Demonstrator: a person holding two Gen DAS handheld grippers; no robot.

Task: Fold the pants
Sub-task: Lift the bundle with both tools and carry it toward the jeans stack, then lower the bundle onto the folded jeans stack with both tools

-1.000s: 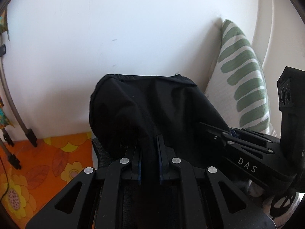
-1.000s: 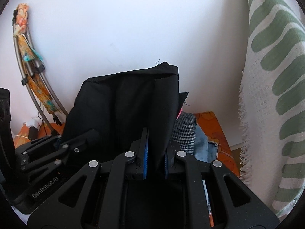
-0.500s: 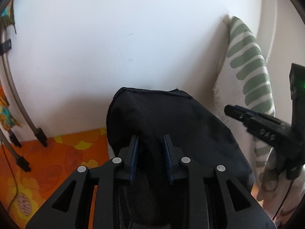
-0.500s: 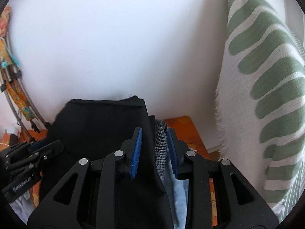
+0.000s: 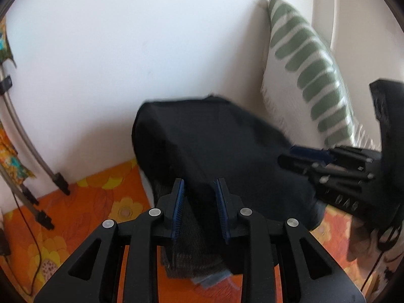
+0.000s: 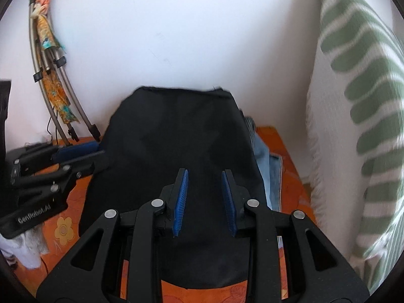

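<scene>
White wall backs an orange flowered cover (image 5: 106,202), and in the left wrist view the black pants (image 5: 214,156) lie folded on a stack of other clothes against that wall, beside a green-striped cushion (image 5: 310,75). The left gripper (image 5: 200,209) has just been opening; its jaws stand released with the near left edge of the pants between the blue pads, apparently not pressed. A grey woven garment (image 5: 186,252) shows under that edge. The right gripper (image 5: 328,166) hangs at the pants' right side. In the right wrist view, the pants (image 6: 176,139) sit flat and roughly square, a denim piece (image 6: 270,166) peeking out along their right edge. The right gripper (image 6: 205,199) has likewise just been opening and its jaws stand apart above the cloth, gripping nothing; the left gripper (image 6: 75,156) rests near the left edge. The fold looks finished, so both should back straight out without snagging the top layer.
</scene>
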